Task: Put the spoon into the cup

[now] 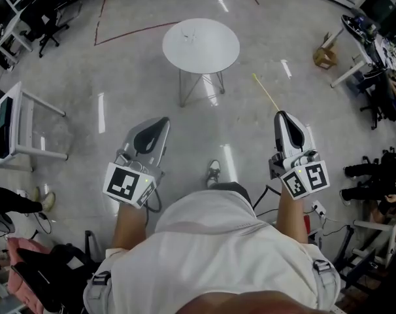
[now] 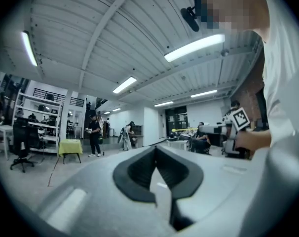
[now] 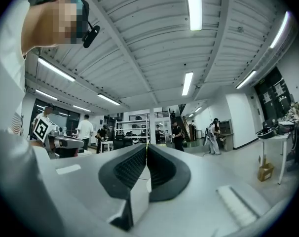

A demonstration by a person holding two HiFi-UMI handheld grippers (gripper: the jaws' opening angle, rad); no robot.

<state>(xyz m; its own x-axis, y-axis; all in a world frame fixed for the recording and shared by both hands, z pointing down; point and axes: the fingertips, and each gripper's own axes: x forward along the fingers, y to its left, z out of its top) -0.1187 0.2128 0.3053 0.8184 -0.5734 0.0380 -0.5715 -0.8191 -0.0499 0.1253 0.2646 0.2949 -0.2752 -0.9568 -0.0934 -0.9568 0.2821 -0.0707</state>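
The spoon (image 1: 266, 91), as we read it, is the thin yellow stick jutting up-frame from the right gripper (image 1: 281, 115), right of centre in the head view. Its bowl is too small to make out. The right gripper view shows those jaws pressed together with only a yellow sliver in the seam, so they are clamped on it. We cannot pick out a cup. A small clear thing (image 1: 190, 35) sits on the round white surface (image 1: 217, 54) at upper middle, too small to name. The left gripper (image 1: 164, 120), left of centre, has its jaws closed tip to tip with nothing between them. Both grippers hang over bare floor, well apart from the surface.

We judge the step in hand to be carrying the spoon over. To do it well, we would grip firmly so the thin handle cannot pivot and close in until the cup is plainly seen. We would then bring the free end over its mouth and release only once it is well inside.
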